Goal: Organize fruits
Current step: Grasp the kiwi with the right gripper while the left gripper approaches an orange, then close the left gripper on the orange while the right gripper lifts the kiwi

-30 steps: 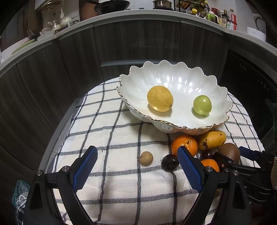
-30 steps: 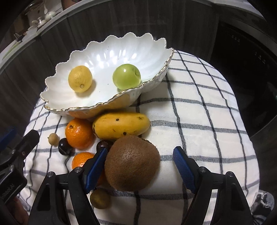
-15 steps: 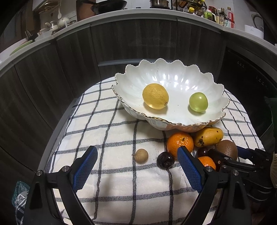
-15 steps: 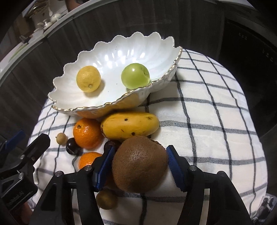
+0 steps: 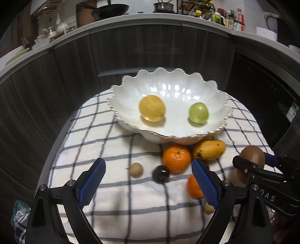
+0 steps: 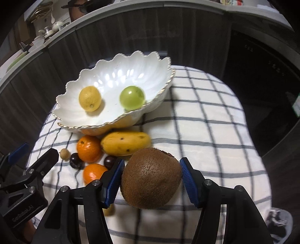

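A white scalloped bowl (image 5: pixel 215 95) (image 6: pixel 155 63) holds a lemon (image 5: pixel 152 108) (image 6: pixel 90 98) and a green fruit (image 5: pixel 198 112) (image 6: pixel 132 97). In front of it on the checked cloth lie a mango (image 6: pixel 125 143) (image 5: pixel 209 149), an orange (image 6: pixel 89 148) (image 5: pixel 176 158), a second orange (image 6: pixel 93 172), dark plums (image 6: pixel 76 163) (image 5: pixel 160 174) and a small tan fruit (image 5: pixel 136 169). My right gripper (image 6: pixel 151 177) is shut on a brown kiwi (image 6: pixel 151 177) (image 5: pixel 253 154), lifted off the cloth. My left gripper (image 5: pixel 148 183) is open and empty, low over the cloth.
The checked cloth (image 6: pixel 206 116) covers a small round table. Dark cabinet fronts (image 5: pixel 56 78) curve behind it, with a cluttered counter (image 5: pixel 168 15) above. Another small tan fruit (image 6: pixel 109 210) lies under the right gripper.
My right gripper closed on the kiwi and lifted it up. My left gripper drew back, so the bowl and fruits sit farther off in its view.
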Tool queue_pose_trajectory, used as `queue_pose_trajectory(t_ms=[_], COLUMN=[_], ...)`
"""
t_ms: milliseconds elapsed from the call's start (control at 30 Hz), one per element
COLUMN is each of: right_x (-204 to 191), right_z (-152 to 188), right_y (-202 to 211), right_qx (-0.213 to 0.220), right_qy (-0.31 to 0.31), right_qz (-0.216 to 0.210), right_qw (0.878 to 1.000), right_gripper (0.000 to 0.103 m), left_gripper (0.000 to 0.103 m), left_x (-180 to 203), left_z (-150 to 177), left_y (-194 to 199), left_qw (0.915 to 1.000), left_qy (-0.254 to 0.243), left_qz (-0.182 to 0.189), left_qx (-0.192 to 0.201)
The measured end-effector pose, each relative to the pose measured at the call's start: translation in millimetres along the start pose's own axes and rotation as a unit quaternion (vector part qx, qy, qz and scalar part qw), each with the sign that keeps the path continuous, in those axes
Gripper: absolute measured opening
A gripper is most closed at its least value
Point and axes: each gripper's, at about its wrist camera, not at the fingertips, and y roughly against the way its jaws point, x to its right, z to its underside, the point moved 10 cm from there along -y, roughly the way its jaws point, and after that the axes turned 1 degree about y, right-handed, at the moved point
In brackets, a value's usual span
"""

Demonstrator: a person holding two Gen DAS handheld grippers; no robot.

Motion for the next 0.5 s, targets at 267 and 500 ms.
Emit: queue_pose_trajectory(t_ms=[267,500], right_x=[31.6,45.1], right_z=[9.0,10.5], right_y=[10.8,11.5], right_qx=[0.0,0.001], right_qy=[-0.005,-0.013], right_qz=[0.023,0.028], right_qw=[1.0,1.0], right_gripper=[0.061,0.061], left_gripper=[0.093,0.08], left_x=[37.8,63.9], left_z=[13.5,27.4], left_y=[-9.8,-23.9], left_qw=[0.9991,0.9969], left_qy=[-0.005,-0.019], left_qz=[0.035,0.055], left_qx=[-0.024,-0.052])
